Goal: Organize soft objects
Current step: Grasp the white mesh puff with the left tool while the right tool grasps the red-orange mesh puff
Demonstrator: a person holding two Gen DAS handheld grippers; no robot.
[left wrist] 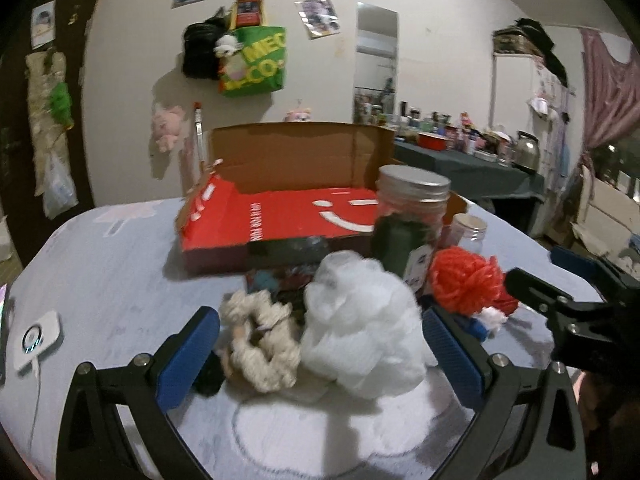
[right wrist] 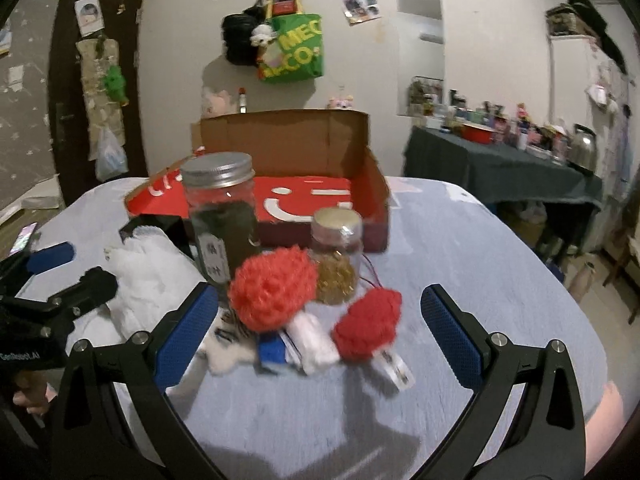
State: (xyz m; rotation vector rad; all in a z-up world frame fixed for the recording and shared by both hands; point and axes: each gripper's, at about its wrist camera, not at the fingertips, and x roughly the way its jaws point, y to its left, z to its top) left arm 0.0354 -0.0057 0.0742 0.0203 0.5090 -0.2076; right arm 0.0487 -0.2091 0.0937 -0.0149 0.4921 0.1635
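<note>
Left gripper (left wrist: 320, 354): jaws wide apart, nothing clamped; blue pads flank white fluffy stuffing (left wrist: 362, 320) and cream scrunchie (left wrist: 262, 342), both lying on the table (left wrist: 100, 272) between the fingers, no visible contact with either pad. Black soft item (left wrist: 210, 376) just beside the left pad, partly hidden.

Right gripper (right wrist: 320, 344): jaws wide apart, empty; two red knitted mushrooms between the fingers, larger one (right wrist: 272, 286) left, smaller one (right wrist: 368, 326) right, white stems pointing toward camera, tag on the smaller. Blue-and-white flat item (right wrist: 274, 350) under the larger stem; striped fluffy piece (right wrist: 230, 344) near the left pad.

Behind the soft pile: tall glass jar (right wrist: 222, 216) with metal lid, dark green filling; small jar (right wrist: 336, 256) with gold contents, touching or just behind the larger mushroom. Open cardboard box (right wrist: 300, 200) with red inside and white smiley farther back on the table, nothing visible in it.

White device with cable (left wrist: 36, 338) at the table's left edge. Green bag (left wrist: 254, 62) on the wall. Frames slightly blurred.
</note>
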